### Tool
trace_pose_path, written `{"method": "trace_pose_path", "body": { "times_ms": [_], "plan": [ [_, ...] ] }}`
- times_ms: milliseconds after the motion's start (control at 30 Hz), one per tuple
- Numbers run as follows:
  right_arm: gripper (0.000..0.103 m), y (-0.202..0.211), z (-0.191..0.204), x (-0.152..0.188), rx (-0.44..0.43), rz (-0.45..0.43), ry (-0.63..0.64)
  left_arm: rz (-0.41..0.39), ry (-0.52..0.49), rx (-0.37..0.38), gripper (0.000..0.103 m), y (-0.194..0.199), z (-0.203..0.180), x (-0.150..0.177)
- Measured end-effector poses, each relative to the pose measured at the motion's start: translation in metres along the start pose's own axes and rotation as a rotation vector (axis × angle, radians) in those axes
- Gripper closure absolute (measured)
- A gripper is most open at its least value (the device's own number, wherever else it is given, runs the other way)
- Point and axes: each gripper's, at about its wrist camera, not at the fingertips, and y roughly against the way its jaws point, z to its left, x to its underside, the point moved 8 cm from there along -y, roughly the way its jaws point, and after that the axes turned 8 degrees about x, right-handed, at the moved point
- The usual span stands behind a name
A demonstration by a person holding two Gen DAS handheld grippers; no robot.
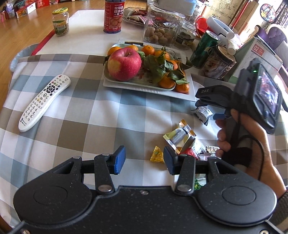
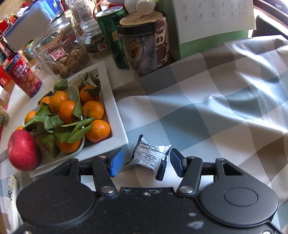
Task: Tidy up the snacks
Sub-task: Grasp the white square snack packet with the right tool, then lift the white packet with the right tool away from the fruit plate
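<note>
A small pile of wrapped snacks [image 1: 185, 142] lies on the checked tablecloth, with a yellow triangular candy [image 1: 157, 155] beside it. My left gripper [image 1: 144, 161] is open and empty, low over the cloth just left of the pile. A white and black snack packet [image 2: 151, 157] lies on the cloth between the open fingers of my right gripper [image 2: 146, 162], next to the tray corner. It also shows in the left wrist view [image 1: 203, 112] under the right gripper [image 1: 208, 98].
A white tray [image 2: 117, 124] holds mandarins with leaves and a red apple [image 1: 124, 64]. A white remote [image 1: 44, 101] lies at the left. Jars, a green can [image 2: 111, 36], a red tin [image 1: 113, 16] and a desk calendar [image 2: 212, 21] crowd the back.
</note>
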Motion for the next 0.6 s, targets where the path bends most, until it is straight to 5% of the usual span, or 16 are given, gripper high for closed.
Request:
{"method": "trace_pose_path", "body": {
  "times_ms": [433,600],
  "plan": [
    [0.046,-0.026,-0.005,0.0,0.077,0.032,-0.029,0.0,-0.014,0.001,0.049,-0.002,-0.002,0.001],
    [0.056,-0.023,-0.008,0.008,0.079,0.022,0.011,0.002,-0.007,0.002,0.049,-0.002,0.0,0.0]
  ]
}}
